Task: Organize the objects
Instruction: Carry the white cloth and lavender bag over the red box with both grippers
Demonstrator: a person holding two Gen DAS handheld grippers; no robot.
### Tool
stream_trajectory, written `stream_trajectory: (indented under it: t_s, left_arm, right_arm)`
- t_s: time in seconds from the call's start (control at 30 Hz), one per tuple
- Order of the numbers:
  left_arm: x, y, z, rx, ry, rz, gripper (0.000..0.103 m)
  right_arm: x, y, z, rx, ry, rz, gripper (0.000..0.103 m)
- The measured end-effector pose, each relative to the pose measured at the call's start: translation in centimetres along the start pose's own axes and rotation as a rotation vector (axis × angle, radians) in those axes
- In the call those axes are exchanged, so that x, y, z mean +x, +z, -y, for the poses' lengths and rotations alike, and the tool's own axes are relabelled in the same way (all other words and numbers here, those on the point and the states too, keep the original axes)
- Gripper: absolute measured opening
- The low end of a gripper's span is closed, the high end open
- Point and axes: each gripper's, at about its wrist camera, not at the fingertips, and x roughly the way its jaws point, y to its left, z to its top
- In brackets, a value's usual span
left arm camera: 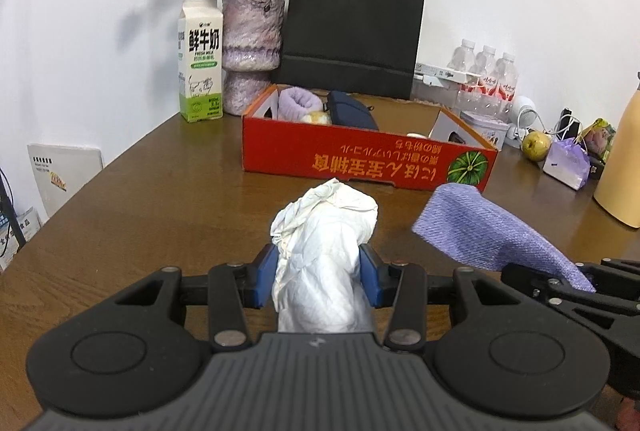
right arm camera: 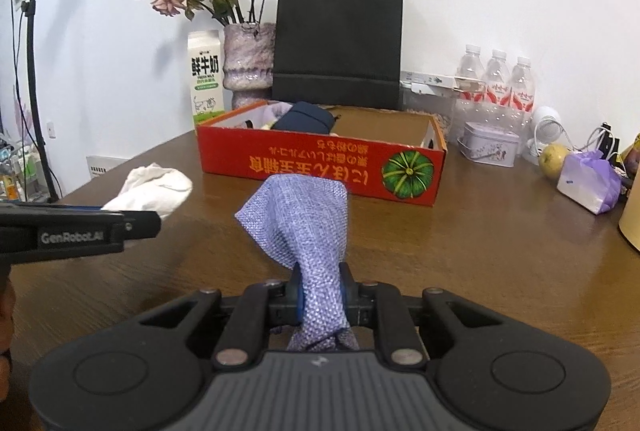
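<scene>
My left gripper (left arm camera: pixel 318 281) is clamped on a crumpled white cloth (left arm camera: pixel 324 231); my right gripper (right arm camera: pixel 320 297) pinches a purple woven cloth (right arm camera: pixel 300 219). Both hang above the wooden table (right arm camera: pixel 480 251), short of the red cardboard box (right arm camera: pixel 320 159). Only the left view shows a lilac rolled towel (left arm camera: pixel 298 103) inside; the right shows a tin (right arm camera: pixel 490 147) beside it. Black bag (left arm camera: pixel 352 31) stands behind.

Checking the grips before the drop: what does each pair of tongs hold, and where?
Left tongs pinch the crumpled white cloth around its near end. Right tongs clamp the purple woven cloth at its bunched, narrow end.
</scene>
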Motion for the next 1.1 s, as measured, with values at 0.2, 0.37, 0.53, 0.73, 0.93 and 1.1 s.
stream_trajectory:
  t_s: [0.2,0.37,0.53,0.73,0.93,1.1]
  left_arm:
    - [0.3,1.4,0.6,0.009,-0.005,0.017,0.044]
    - [0.7,2.9,1.0,0.007,-0.006,0.036,0.044]
    - [1.4,4.7,1.2,0.001,0.0,0.057,0.044]
    - [2.8,6.7,1.6,-0.006,0.006,0.079,0.044]
    - [4.3,8.2,2.2,-0.006,0.006,0.095,0.044]
    - [5.6,9.3,2.4,-0.014,0.003,0.105,0.044]
  right_arm:
    - [0.1,1.3,-0.1,0.0,-0.001,0.02,0.014]
    - [0.5,2.7,0.1,0.001,-0.007,0.041,0.014]
    - [1.3,4.3,0.1,-0.002,-0.009,0.066,0.014]
    - [2.8,5.6,0.2,0.001,-0.018,0.078,0.014]
    - [4.3,6.7,0.9,0.004,-0.024,0.078,0.014]
    - [5.6,7.8,1.4,0.001,-0.033,0.088,0.014]
